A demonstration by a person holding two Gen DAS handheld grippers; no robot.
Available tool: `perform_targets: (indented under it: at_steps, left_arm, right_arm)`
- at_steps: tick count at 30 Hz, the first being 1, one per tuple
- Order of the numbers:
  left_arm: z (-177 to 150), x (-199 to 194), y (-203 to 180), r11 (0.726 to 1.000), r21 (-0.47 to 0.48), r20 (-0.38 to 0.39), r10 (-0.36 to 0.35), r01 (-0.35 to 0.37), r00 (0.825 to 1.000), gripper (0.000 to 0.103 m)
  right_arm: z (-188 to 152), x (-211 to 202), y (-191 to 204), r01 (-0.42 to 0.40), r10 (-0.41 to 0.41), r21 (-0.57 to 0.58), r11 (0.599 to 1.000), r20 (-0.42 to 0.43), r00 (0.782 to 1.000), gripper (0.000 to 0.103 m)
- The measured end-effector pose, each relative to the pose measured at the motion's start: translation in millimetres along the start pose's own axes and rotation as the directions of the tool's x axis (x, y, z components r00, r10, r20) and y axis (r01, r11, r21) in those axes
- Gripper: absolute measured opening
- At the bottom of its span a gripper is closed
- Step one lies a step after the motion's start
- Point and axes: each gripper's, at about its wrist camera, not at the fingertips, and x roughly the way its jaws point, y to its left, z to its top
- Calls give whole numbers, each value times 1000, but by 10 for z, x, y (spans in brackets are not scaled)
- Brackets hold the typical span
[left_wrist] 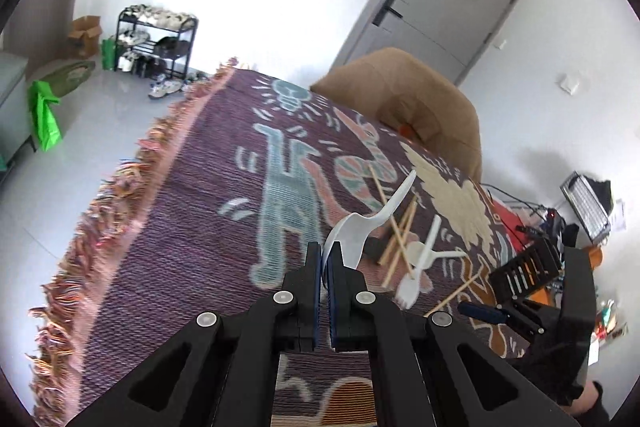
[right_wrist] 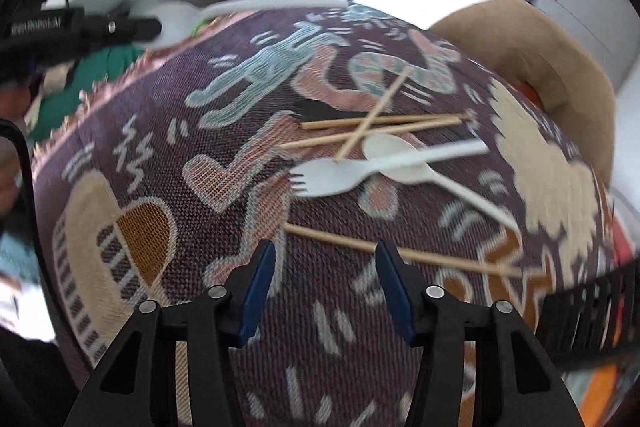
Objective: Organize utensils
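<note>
My left gripper (left_wrist: pixel 325 254) is shut on the bowl of a white plastic spoon (left_wrist: pixel 362 223) and holds it above the patterned cloth, handle pointing up and right. It shows in the right wrist view as a blurred spoon (right_wrist: pixel 224 11) at the upper left. On the cloth lie a white fork (right_wrist: pixel 360 169), a second white spoon (right_wrist: pixel 404 159) and several wooden chopsticks (right_wrist: pixel 380 125); one chopstick (right_wrist: pixel 400 251) lies just ahead of my right gripper (right_wrist: pixel 326 259). The right gripper is open and empty, low over the cloth.
A black slotted organizer (left_wrist: pixel 524 271) stands at the table's right edge, also in the right wrist view (right_wrist: pixel 592 311). A brown chair back (left_wrist: pixel 416 99) stands behind the table. The fringed cloth edge (left_wrist: pixel 120 195) marks the left side. A shoe rack (left_wrist: pixel 156 39) stands by the far wall.
</note>
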Motion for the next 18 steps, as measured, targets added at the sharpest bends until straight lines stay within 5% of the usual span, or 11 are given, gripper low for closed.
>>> perform_targets:
  at_steps: [8, 18]
  left_arm:
    - [-26, -76, 262, 999, -39, 13, 25, -24, 1000, 2]
    - [-1, -172, 390, 998, -55, 34, 26, -24, 999, 2]
  right_arm:
    - [150, 250, 96, -12, -13, -205, 979, -118, 993, 38]
    - [350, 395, 211, -147, 60, -373, 916, -235, 970, 19]
